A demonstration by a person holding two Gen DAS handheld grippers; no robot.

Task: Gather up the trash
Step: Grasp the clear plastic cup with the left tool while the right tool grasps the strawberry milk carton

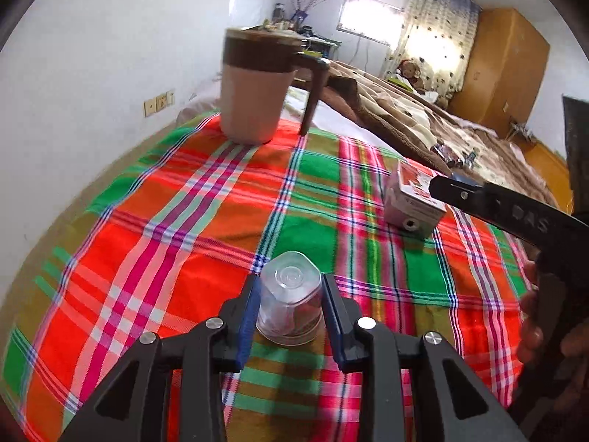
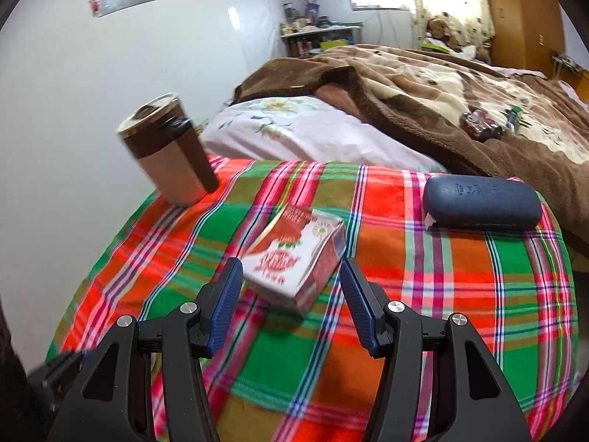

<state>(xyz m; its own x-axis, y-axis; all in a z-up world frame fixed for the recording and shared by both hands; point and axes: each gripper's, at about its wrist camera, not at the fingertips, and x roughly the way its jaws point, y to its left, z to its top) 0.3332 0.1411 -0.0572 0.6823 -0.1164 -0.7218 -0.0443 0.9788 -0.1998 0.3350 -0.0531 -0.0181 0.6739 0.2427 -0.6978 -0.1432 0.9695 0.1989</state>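
A small clear plastic cup [image 1: 291, 294] stands upside down on the plaid tablecloth [image 1: 184, 243]. My left gripper [image 1: 291, 287] is shut on it, one blue pad against each side. A red-and-white drink carton [image 2: 294, 261] lies on its side on the cloth. My right gripper [image 2: 291, 287] is open with the carton's near end between its fingertips, and the pads stand clear of it. In the left wrist view the same carton [image 1: 408, 202] lies at the right, with a right-gripper finger [image 1: 456, 189] over it and a hand behind.
A brown and beige mug [image 1: 257, 84] with a lid stands at the far side near the white wall. A dark blue glasses case [image 2: 482, 202] lies at the table's far right. Beyond the table are a pillow [image 2: 305, 132] and a bed with a brown blanket [image 2: 441, 84].
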